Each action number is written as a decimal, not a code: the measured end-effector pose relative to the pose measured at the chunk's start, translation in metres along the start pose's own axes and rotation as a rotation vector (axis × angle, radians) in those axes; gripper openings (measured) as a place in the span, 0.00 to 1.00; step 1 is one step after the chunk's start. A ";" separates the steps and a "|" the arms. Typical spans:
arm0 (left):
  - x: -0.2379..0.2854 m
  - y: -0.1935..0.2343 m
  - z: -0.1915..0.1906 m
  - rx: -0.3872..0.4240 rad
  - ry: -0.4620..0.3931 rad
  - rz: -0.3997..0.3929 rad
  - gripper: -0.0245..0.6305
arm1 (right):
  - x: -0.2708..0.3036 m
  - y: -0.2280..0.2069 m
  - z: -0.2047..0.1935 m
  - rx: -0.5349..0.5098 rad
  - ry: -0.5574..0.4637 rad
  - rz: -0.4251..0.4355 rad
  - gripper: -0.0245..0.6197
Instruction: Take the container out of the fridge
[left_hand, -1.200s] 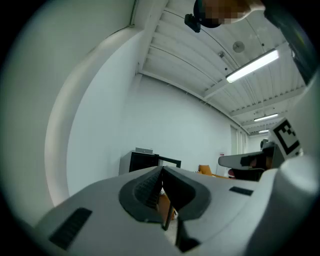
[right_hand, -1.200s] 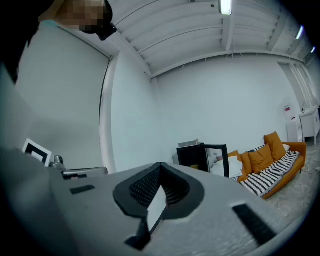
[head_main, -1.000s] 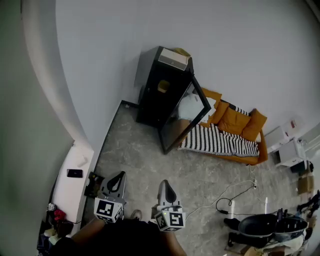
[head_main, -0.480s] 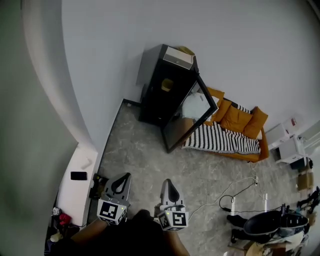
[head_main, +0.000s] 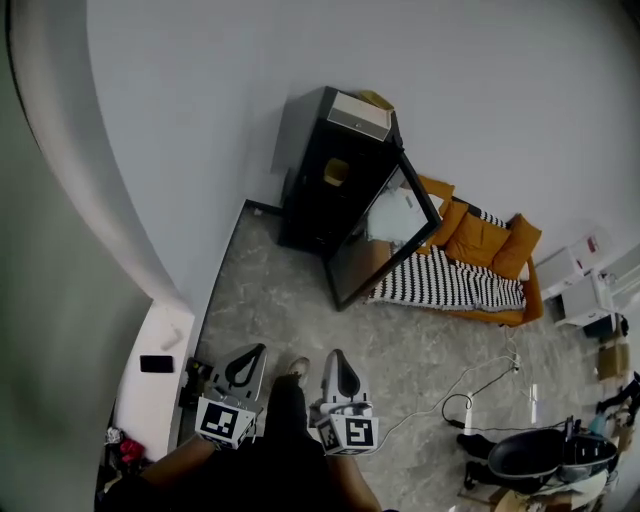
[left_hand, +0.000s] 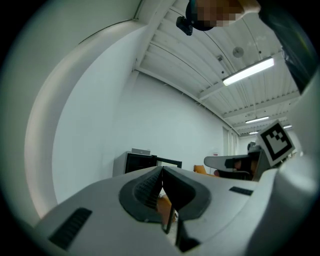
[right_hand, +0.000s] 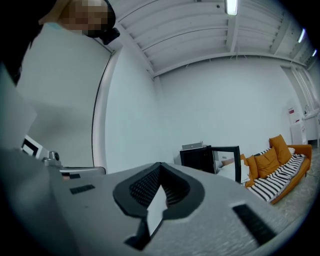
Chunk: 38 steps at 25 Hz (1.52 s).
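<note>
Change: one step taken toward the fridge (head_main: 318, 190). My shoe (head_main: 297, 367) now shows out on the floor (head_main: 270, 300) between the left claw (head_main: 254, 351) and the right claw (head_main: 334, 356), where a second ago it sat further back by the marker cubes. Both claws have come forward with me, pointing level.
Left claw: jaws pressed together at the tips, with nothing between them.
Right claw: the same, pads closed on each other and empty.
Container: as best I can judge, the container (head_main: 335, 172) is the small yellowish shape on an upper shelf inside the fridge. It is too small from here to make out its form.
Door: the door (head_main: 386, 232) already stands swung wide toward the sofa (head_main: 480, 245), so the opening faces me with nothing in front of it.
Gap: the fridge is well apart from both claws, with a broad stretch of floor between us.
Meaning for the task: I take this to be the approach only, since nothing has been reached or touched. The door needs no work, so what remains is the walk, the grip and the lift out.
Next need: I reckon a claw must open before it reaches the shelf, and it should keep clear of the door's edge on the way in.
</note>
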<state>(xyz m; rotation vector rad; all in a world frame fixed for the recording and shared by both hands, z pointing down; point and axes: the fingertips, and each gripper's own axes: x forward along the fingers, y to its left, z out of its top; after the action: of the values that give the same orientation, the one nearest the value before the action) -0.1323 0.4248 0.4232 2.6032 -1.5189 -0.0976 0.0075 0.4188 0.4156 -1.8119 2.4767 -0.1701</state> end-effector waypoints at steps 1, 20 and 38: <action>0.011 0.004 -0.001 0.006 0.000 0.007 0.04 | 0.010 -0.007 -0.002 -0.002 0.003 0.004 0.03; 0.313 0.064 -0.003 -0.027 0.069 0.097 0.04 | 0.273 -0.193 0.007 -0.002 0.058 0.070 0.03; 0.482 0.135 0.023 0.017 0.018 0.068 0.04 | 0.441 -0.261 0.005 0.085 0.059 0.047 0.03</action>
<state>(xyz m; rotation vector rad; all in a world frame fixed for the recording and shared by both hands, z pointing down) -0.0139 -0.0616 0.4234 2.5554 -1.6071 -0.0541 0.1212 -0.0803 0.4488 -1.7381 2.5078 -0.3256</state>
